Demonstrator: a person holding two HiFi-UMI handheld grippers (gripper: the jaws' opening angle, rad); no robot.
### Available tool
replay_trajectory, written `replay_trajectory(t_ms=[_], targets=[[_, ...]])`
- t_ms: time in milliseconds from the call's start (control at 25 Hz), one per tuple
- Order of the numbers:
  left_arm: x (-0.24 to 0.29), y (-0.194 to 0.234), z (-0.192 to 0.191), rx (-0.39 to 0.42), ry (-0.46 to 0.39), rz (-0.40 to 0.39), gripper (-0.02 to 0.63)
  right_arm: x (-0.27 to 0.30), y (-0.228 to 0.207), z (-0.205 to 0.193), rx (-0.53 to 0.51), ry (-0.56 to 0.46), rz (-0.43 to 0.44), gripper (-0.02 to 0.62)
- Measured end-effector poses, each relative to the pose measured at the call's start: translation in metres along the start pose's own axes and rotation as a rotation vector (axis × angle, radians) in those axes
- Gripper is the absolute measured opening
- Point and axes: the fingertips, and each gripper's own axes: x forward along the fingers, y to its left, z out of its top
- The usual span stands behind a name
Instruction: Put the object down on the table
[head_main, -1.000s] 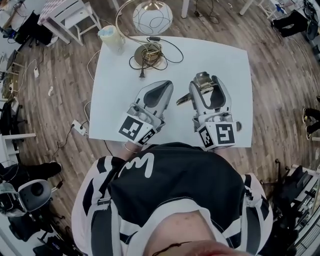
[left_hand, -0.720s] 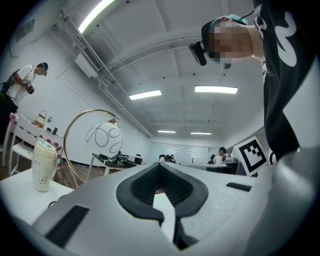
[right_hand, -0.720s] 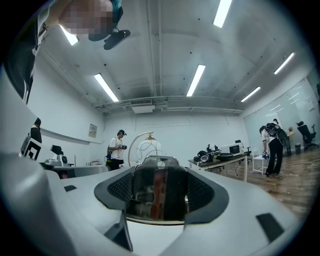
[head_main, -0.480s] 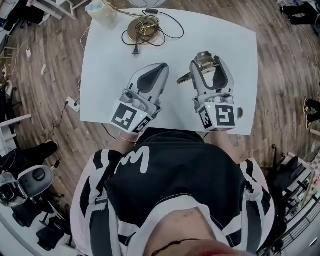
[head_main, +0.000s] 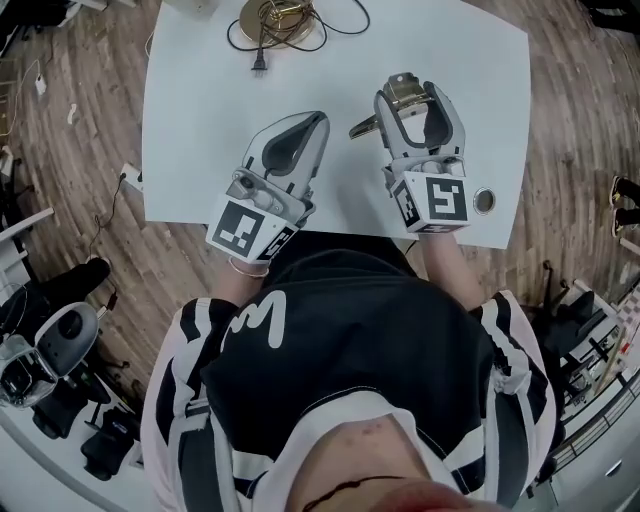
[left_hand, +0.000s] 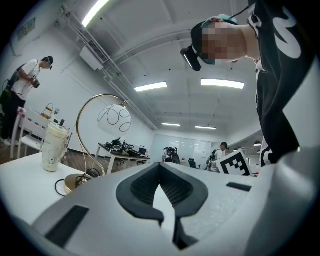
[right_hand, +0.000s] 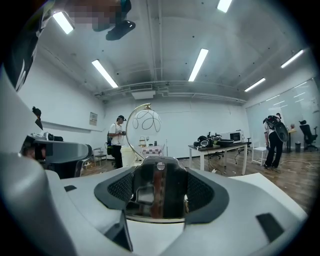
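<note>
The metal object (right_hand: 159, 187) is clamped between the jaws of the right gripper (head_main: 410, 105), right of centre in the head view. Its lever pokes out to the left above the white table (head_main: 200, 100), and I cannot tell whether it touches. The left gripper (head_main: 318, 122) is closed on nothing, its tips meeting. There is one lamp base (head_main: 275, 15) at the top edge, one cup (left_hand: 54, 147), and one small ring (head_main: 484, 201) beside the right gripper.

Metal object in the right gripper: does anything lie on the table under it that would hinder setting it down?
Nothing visible does. The right gripper holds the metal object over a bare part of the white table. The lamp base lies at the far edge, and the left gripper is beside it, apart.
</note>
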Motion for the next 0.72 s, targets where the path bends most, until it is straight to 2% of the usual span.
replay_trajectory(t_ms=[720], targets=[[-0.019, 0.01, -0.029, -0.057, 0.05, 0.004, 0.003, 0.022, 0.013, -0.068, -0.012, 0.155, 0.015, 0.295]])
